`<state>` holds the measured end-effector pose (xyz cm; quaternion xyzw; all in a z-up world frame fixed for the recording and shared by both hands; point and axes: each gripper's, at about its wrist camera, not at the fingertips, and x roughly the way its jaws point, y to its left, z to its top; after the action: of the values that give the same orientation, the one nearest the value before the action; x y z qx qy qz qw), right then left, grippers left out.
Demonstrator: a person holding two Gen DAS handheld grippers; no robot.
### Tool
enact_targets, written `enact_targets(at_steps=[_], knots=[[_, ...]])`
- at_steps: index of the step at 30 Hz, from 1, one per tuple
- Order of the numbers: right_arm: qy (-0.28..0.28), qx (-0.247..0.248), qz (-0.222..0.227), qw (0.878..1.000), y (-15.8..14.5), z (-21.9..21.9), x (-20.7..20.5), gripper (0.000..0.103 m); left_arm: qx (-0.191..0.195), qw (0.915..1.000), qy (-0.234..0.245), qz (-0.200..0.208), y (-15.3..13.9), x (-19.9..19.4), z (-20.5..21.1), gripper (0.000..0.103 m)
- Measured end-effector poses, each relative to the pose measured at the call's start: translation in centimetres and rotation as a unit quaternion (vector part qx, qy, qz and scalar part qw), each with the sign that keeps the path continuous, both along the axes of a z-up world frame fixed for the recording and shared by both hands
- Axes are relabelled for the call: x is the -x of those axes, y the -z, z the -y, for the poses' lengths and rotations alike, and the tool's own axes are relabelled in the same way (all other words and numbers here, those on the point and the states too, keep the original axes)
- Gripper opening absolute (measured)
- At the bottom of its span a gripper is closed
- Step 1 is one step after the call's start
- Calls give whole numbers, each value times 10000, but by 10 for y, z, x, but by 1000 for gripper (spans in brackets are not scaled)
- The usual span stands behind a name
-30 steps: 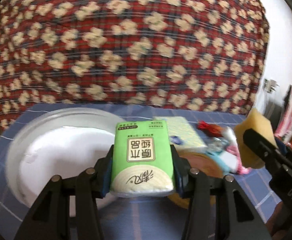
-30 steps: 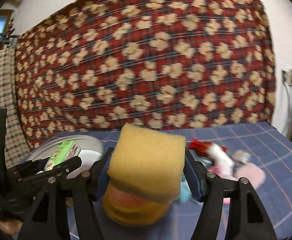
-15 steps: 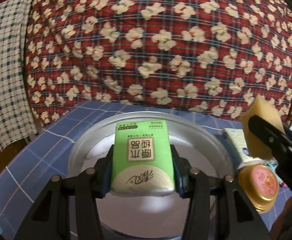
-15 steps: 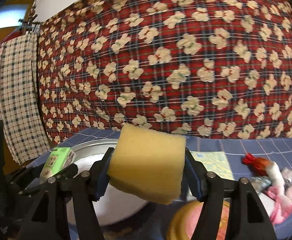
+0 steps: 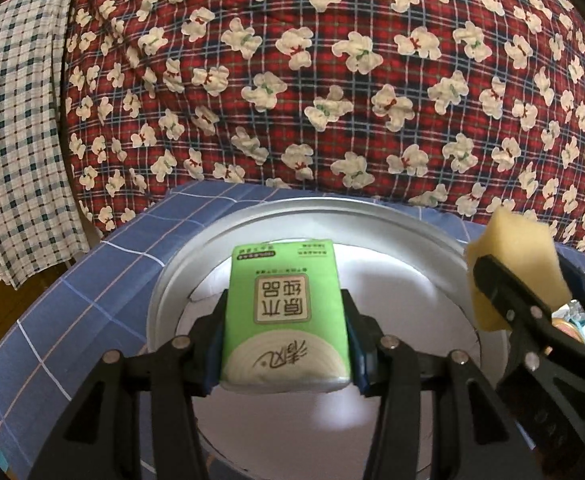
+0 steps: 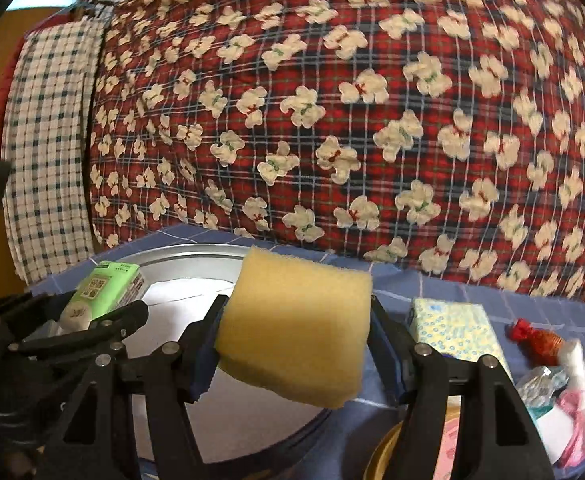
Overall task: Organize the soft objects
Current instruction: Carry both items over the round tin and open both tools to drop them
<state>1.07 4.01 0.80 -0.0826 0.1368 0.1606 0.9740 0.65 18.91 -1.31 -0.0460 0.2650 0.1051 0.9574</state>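
Note:
My left gripper (image 5: 286, 344) is shut on a green tissue pack (image 5: 284, 312) and holds it over the round silver basin (image 5: 252, 220). In the right wrist view the same green tissue pack (image 6: 104, 292) shows at the left, above the silver basin (image 6: 180, 254). My right gripper (image 6: 294, 340) is shut on a yellow sponge (image 6: 296, 328), held above the basin's right rim. That yellow sponge (image 5: 512, 264) appears at the right edge of the left wrist view. A blue-and-yellow tissue pack (image 6: 452, 328) lies on the blue checked cloth to the right.
A red plaid quilt with white flowers (image 5: 332, 80) rises right behind the basin. A checked cloth (image 5: 16, 140) hangs at the left. A red-and-white toy (image 6: 540, 340), pink soft items (image 6: 584, 420) and a round gold-rimmed tin (image 6: 444, 452) crowd the table's right side.
Both grippers swung left with their loads. The basin has come under the green pack, and the sponge now hangs at the basin's right rim instead of over the tin.

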Motion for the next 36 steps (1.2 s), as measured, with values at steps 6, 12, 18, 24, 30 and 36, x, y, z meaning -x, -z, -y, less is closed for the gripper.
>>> enact_targets(at_steps=[6, 12, 18, 24, 30, 36], knots=[[-113, 216, 51, 9997, 5, -9, 2, 68, -96, 9999, -121, -43, 4, 0, 0, 49], [-153, 102, -120, 9998, 6, -6, -4, 68, -76, 9997, -198, -106, 8, 0, -2, 49], [-266, 31, -237, 9994, 7, -5, -7, 70, -112, 9996, -242, -113, 8, -1, -2, 49], [-167, -27, -306, 9994, 7, -3, -8, 89, -114, 9991, -392, -88, 8, 2, -4, 54], [0, -140, 6, 9999, 2, 5, 1, 90, -285, 9976, -632, 41, 5, 8, -3, 79], [239, -483, 375, 9978, -9, 23, 10, 90, -254, 9960, -812, 258, 1, 17, -1, 103]])
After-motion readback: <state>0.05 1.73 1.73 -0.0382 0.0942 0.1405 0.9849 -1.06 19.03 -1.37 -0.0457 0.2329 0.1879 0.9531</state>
